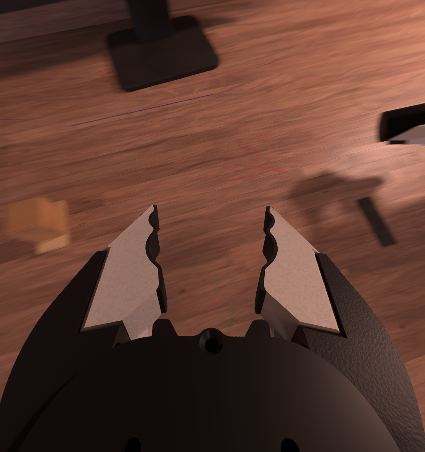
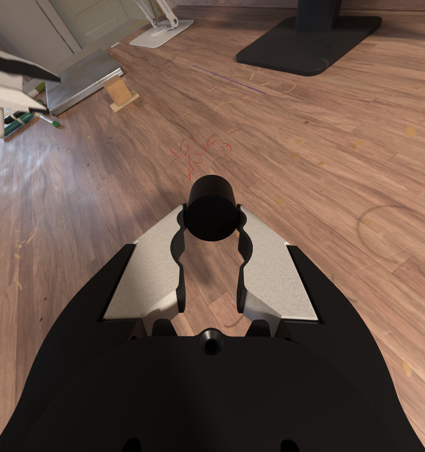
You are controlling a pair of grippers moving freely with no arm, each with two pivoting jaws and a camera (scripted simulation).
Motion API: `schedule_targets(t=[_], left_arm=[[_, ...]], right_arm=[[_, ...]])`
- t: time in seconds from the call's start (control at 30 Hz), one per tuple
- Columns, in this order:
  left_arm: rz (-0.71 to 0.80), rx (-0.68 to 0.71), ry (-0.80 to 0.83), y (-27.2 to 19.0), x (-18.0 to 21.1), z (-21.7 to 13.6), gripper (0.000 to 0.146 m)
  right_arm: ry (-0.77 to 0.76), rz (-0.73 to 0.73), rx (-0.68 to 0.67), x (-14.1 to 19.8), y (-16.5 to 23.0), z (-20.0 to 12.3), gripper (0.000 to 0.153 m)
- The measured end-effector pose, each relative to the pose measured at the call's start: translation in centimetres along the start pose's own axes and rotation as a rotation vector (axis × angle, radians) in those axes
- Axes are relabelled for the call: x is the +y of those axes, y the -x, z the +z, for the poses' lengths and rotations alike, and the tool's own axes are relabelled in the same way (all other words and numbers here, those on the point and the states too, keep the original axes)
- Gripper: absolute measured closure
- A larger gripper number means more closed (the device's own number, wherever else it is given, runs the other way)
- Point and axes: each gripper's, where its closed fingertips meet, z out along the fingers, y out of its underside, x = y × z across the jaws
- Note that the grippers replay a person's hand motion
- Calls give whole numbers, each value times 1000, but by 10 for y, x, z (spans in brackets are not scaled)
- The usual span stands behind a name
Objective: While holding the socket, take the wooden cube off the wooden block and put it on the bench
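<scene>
Empty, spread fingers of the left gripper hover above the bench, free for the wooden cube, which sits on its wooden block at near left. Further right, the right gripper clamps the black socket clear of the planks, judged a standing hold while the cube is fetched.
</scene>
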Motion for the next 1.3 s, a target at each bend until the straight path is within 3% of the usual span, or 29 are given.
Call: schedule_targets(t=[0.13,0.27,0.43,0.73,0.87,1.0,1.17,1.3], left_arm=[[37,-182,163,92,7,-15,58],[-81,-285,346,170,25,16,48],[-145,-374,407,218,39,51,48],[-175,-391,494,235,58,75,49],[-210,-350,517,234,63,76,81],[-173,-303,541,225,68,75,98],[-105,-277,436,210,48,61,98],[31,-176,241,167,0,38,98]], right_arm=[[4,3,-21,0,4,1,112],[6,-2,-17,0,4,0,112],[7,-4,-10,0,2,0,112],[30,-5,-25,5,4,4,112],[36,-7,-28,6,4,4,112],[38,-8,-28,7,4,4,112],[40,-6,-31,7,5,5,112],[40,-11,-27,7,5,4,112]])
